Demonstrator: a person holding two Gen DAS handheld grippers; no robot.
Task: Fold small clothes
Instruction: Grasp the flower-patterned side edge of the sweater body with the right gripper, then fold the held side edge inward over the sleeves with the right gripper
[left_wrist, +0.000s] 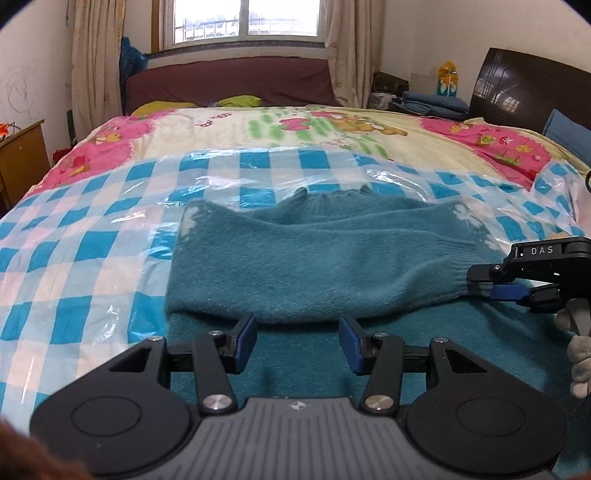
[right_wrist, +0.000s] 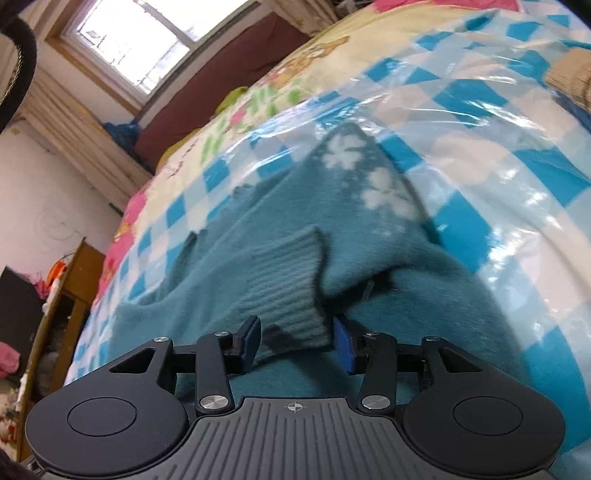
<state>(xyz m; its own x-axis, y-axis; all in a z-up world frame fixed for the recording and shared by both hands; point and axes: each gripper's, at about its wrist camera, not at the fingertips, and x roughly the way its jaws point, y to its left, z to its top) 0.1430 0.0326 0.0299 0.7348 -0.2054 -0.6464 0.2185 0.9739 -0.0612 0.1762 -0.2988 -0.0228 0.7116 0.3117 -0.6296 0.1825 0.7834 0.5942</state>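
A bed under a window is lying covered with a blue-and-white checked plastic sheet (left_wrist: 92, 236), and a fuzzy teal knitted sweater (left_wrist: 295, 258) with white flower patterns is resting on its near part. The left gripper (left_wrist: 297, 343) is hovering over the sweater's near body, jaws spread with nothing between them. At three o'clock in the left wrist view, the right gripper (right_wrist: 295, 345) is straddling the ribbed sleeve cuff (right_wrist: 284, 295), pads standing apart on either side.

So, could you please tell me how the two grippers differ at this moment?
The left gripper has nothing between its jaws, just short of the fuzzy teal knitted sweater's folded edge. The right gripper straddles the sweater's ribbed cuff, pads not pressing. Both have blue pads and parted jaws.
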